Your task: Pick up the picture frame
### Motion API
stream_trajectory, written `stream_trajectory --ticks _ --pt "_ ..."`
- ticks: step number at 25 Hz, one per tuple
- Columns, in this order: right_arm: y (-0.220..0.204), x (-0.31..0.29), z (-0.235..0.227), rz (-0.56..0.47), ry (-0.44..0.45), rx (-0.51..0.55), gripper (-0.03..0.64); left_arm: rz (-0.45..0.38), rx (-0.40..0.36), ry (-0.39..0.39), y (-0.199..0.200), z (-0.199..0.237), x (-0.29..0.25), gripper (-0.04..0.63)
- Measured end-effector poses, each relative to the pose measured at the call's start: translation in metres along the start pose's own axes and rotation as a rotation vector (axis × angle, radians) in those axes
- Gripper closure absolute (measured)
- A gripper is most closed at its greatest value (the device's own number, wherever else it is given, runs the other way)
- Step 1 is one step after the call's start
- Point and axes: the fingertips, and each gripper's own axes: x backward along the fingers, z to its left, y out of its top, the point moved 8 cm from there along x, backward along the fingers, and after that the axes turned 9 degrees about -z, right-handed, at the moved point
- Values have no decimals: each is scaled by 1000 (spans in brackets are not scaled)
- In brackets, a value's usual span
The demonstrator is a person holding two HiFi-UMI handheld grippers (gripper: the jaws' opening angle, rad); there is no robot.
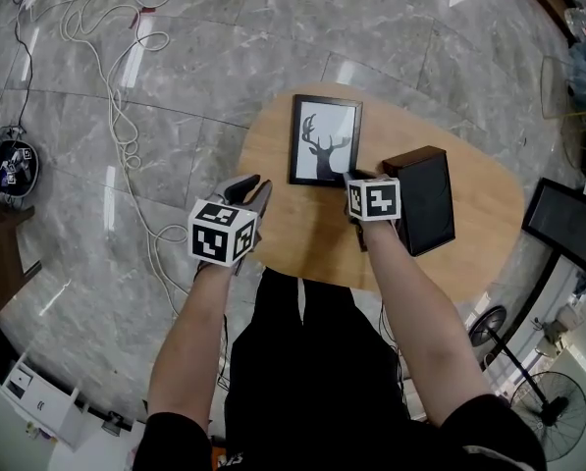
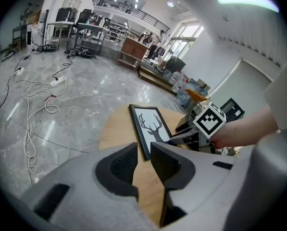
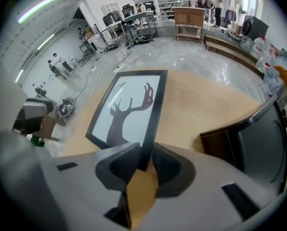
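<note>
The picture frame [image 1: 324,140], black-edged with a deer silhouette, lies flat on the oval wooden table [image 1: 479,180]. My right gripper [image 1: 356,178] points steeply down at its near right corner. In the right gripper view the frame [image 3: 129,109] runs away from me, and its corner sits between the pads of that gripper [image 3: 147,153], which stand close on either side without clearly pressing. My left gripper [image 1: 253,186] hovers over the table's near left edge, short of the frame. Its jaws [image 2: 144,150] are a little apart with only bare wood between them, and the frame [image 2: 150,126] lies just beyond.
A dark box [image 1: 425,199] stands on the table right beside my right gripper and fills the right of the right gripper view [image 3: 258,138]. White cables [image 1: 126,96] trail over the marble floor at the left. A fan [image 1: 543,400] and a black panel [image 1: 567,219] stand at the right.
</note>
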Motion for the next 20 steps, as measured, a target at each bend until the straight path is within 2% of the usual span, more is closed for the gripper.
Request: stream_trajectory --ticks 4,11,16,20 --pt "-17 4 13 67 28 26 525 7 11 -1 -5 -1 8 503" --pt "8 -5 6 47 -10 49 491 8 9 -13 -10 3 10 503" --pt "12 -10 13 77 -35 138 515 19 4 -30 -18 1 14 503" --pt "11 -10 15 71 -52 155 520 25 1 -33 -26 1 20 503"
